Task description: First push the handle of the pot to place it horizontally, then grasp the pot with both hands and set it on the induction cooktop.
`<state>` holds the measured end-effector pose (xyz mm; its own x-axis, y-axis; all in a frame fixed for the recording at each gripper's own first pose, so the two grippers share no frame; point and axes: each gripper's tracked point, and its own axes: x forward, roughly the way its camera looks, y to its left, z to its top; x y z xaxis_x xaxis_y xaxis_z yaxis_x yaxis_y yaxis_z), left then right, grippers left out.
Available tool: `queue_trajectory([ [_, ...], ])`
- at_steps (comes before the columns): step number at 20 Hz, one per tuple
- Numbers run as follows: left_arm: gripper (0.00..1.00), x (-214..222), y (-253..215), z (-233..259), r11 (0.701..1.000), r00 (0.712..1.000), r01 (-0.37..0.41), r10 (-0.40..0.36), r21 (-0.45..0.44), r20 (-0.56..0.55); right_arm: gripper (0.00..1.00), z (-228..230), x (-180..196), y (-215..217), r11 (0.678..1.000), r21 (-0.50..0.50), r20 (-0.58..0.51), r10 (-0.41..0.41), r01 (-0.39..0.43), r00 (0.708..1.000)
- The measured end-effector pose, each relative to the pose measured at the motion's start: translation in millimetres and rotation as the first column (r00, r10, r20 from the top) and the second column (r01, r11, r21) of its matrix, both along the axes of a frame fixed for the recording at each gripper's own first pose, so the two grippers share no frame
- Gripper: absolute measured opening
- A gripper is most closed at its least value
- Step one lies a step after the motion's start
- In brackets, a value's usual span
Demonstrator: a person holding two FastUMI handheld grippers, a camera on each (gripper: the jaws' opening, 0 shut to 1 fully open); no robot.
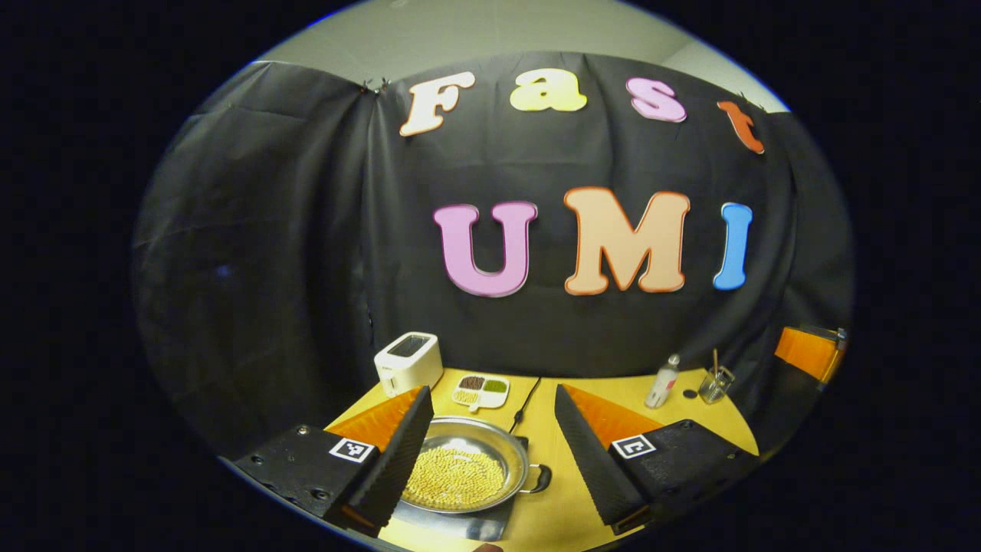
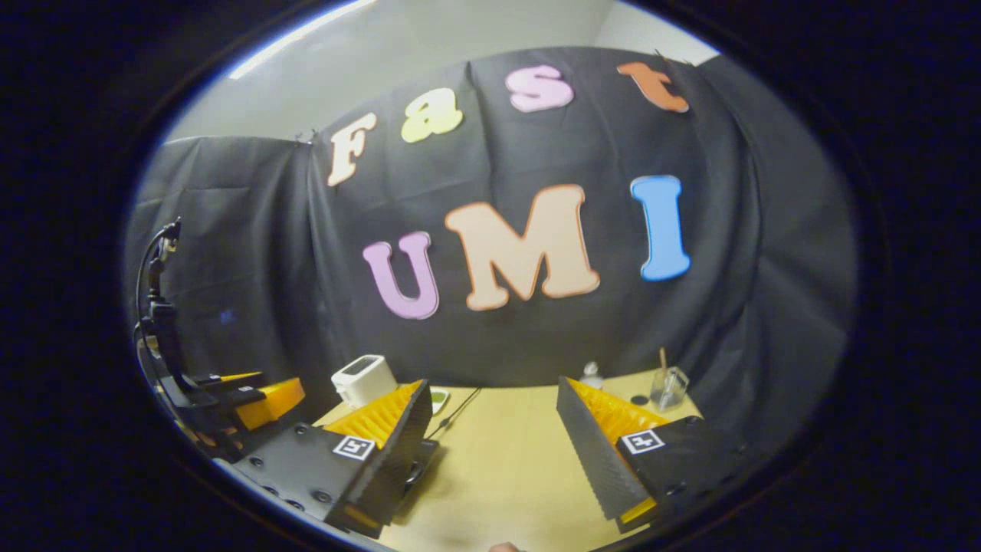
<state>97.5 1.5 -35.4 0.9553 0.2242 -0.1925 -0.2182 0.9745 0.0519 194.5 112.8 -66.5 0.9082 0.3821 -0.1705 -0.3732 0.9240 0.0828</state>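
In the left gripper view a shallow silver pot (image 1: pixel 490 445) full of yellow beans sits on a dark flat cooktop (image 1: pixel 467 527) on the yellow table. Its small loop handle (image 1: pixel 539 480) points right. My left gripper (image 1: pixel 490 389) is open above the table, with the pot low between its fingers and its left finger (image 1: pixel 395 456) covering the pot's left rim. My right gripper (image 2: pixel 492 383) is open over bare table with nothing between its fingers. The left gripper's orange and black body (image 2: pixel 253 399) shows at the left of the right gripper view.
A white toaster (image 1: pixel 408 362) stands at the back left, with a small divided dish (image 1: pixel 480 391) and a black cable (image 1: pixel 525 402) beside it. A small bottle (image 1: pixel 663 381) and a glass with a stick (image 1: pixel 715 383) stand at the back right. The table top (image 2: pixel 506 460) is yellow.
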Motion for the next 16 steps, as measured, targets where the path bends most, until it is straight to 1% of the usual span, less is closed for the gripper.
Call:
queue_trajectory([
  [3, 0.97, -13, -22, 26, 1.000, 0.995, -0.020, 0.018, 0.020, 0.102, 0.92, 29, -15, -28, 1.000, -0.003, 0.082, -0.001, 0.001, 0.997],
  [5, 0.99, -24, -40, 37, 0.999, 0.987, -0.024, 0.019, 0.026, 0.159, 0.92, 40, -24, -48, 1.000, -0.002, 0.122, -0.023, 0.023, 0.992],
  [6, 0.98, -30, -48, 41, 0.999, 0.983, -0.023, 0.016, 0.033, 0.182, 0.92, 44, -27, -60, 0.999, -0.004, 0.138, -0.039, 0.040, 0.990],
  [8, 0.96, -38, -60, 43, 0.999, 0.979, -0.016, 0.008, 0.039, 0.203, 0.92, 43, -34, -82, 0.997, -0.006, 0.149, -0.073, 0.075, 0.986],
  [10, 0.98, -41, -74, 37, 0.999, 0.976, 0.002, -0.011, 0.041, 0.216, 0.92, 38, -41, -97, 0.995, 0.004, 0.143, -0.094, 0.095, 0.985],
  [13, 0.96, -44, -78, 33, 0.997, 0.973, 0.002, -0.021, 0.082, 0.229, 0.92, 36, -51, -120, 0.990, 0.017, 0.145, -0.138, 0.137, 0.980],
  [16, 0.96, -47, -80, 26, 0.996, 0.973, -0.005, -0.016, 0.090, 0.231, 0.92, 28, -58, -135, 0.987, 0.022, 0.129, -0.158, 0.157, 0.979],
])
